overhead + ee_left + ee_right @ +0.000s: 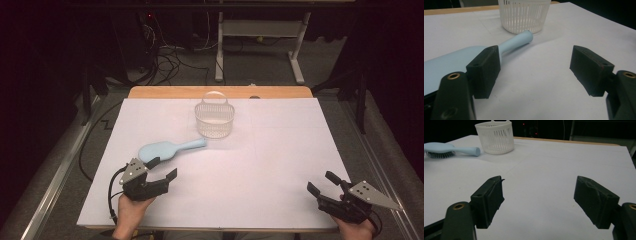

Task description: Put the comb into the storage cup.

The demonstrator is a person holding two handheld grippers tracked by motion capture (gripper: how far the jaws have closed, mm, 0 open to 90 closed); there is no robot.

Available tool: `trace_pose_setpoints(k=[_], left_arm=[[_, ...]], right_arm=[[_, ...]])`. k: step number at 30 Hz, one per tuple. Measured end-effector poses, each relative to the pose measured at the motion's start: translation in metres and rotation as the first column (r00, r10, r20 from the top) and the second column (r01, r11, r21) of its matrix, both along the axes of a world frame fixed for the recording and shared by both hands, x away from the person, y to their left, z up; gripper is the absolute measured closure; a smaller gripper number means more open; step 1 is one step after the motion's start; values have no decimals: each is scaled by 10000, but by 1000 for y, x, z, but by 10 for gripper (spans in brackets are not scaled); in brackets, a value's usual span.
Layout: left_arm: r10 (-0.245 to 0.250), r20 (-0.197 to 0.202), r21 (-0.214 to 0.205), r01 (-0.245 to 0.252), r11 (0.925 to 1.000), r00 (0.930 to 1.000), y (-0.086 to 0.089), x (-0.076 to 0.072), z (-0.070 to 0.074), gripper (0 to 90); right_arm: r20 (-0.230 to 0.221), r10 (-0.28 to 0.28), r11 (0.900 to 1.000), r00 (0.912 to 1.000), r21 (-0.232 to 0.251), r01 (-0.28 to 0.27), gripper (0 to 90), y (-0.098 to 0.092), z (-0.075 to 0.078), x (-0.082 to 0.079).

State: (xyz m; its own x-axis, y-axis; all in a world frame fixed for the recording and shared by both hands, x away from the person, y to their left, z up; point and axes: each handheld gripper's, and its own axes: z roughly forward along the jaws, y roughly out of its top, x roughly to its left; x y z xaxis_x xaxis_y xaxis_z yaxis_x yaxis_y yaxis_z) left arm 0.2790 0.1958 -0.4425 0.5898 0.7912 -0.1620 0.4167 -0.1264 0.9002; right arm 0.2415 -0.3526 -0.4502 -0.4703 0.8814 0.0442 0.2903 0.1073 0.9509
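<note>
A light blue hairbrush (169,148) lies bristles down on the white sheet, its handle pointing toward a white slotted basket (214,119). In the left gripper view the hairbrush (454,61) runs behind the left jaw and its handle tip nearly reaches the basket (524,15). My left gripper (165,168) stands open just in front of the brush head, nothing between its jaws. My right gripper (323,184) rests open near the front right corner, far from both. Its own view shows the hairbrush (451,149) with dark bristles and the basket (495,137) at far left.
The white sheet (270,150) covers a wooden table whose far edge (220,92) shows behind the basket. Cables and a metal stand's legs (260,50) lie on the floor beyond. A rail (55,175) runs along the table's left side.
</note>
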Motion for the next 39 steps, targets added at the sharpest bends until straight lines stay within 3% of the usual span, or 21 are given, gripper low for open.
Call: trace_pose_setpoints(k=[4,9,15,23,29,39], left_arm=[[-73,-94,-329,70,9994,9999,-1,2,1,237],[-97,-20,-412,96,9991,10000,-4,4,3,237],[-106,21,-471,107,9988,9999,-9,7,5,237],[-332,10,-241,332,9992,9994,-19,13,6,237],[-777,-241,-29,776,9970,9967,-26,17,6,239],[-654,-116,78,655,9978,9978,-32,23,7,239]], right_arm=[[-11,96,9999,10000,-102,-96,239,3,0,0],[26,149,9998,9999,151,-149,237,1,1,-1],[34,175,9998,9998,103,-175,237,2,1,-1],[71,215,9997,9997,74,-216,237,3,1,-2],[-19,147,9998,9999,113,-147,237,2,0,0],[-81,218,9998,9997,-22,-219,237,4,-1,3]])
